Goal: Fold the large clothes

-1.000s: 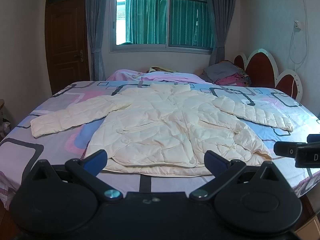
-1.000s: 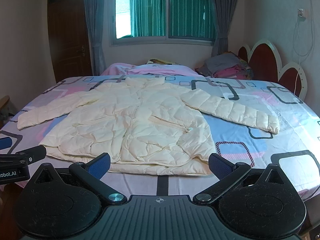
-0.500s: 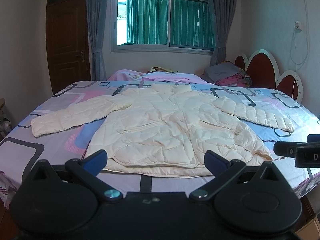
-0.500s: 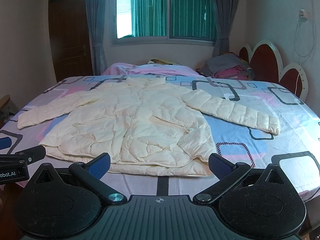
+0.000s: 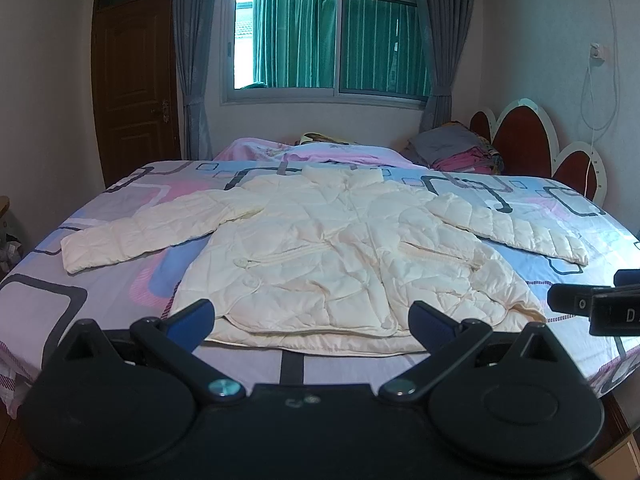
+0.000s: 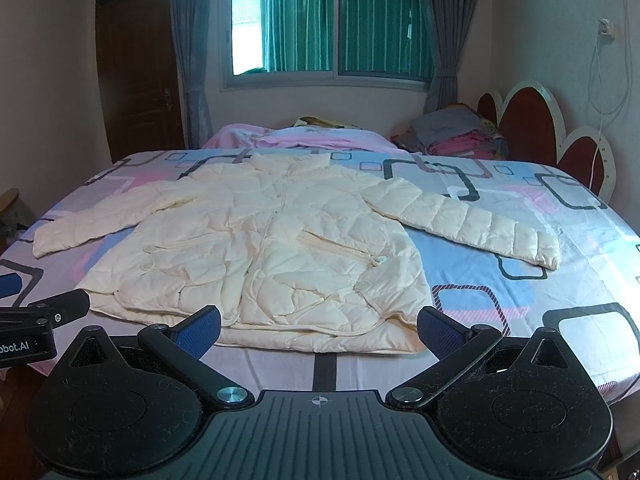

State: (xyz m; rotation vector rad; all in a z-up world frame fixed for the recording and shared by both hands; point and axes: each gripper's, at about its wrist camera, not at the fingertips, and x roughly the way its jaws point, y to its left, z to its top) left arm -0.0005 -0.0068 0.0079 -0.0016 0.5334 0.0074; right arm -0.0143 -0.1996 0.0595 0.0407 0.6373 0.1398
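cream quilted puffer jacket (image 5: 344,256) lies flat, sleeves spread, on the patterned bedsheet (image 5: 100,280) just ahead of our left gripper (image 5: 312,320) and right gripper (image 6: 320,330); both gape wide, empty.

Daylight coming in thru the window (image 5: 324,46) at top centre, green curtains cutting it down, one uncovered strip blown out white. Room fairly dim overall, cool bluish cast in both views. Soft light on the bed (image 5: 100,216), barely any hard shadows. Glare patch on the sheet at far right. Heavy fisheye bend: door (image 5: 134,80) and walls bow outward, corners vignette to black. Focus decent mid-frame, softer twd edges; black claw housing at bottom nearly featureless.
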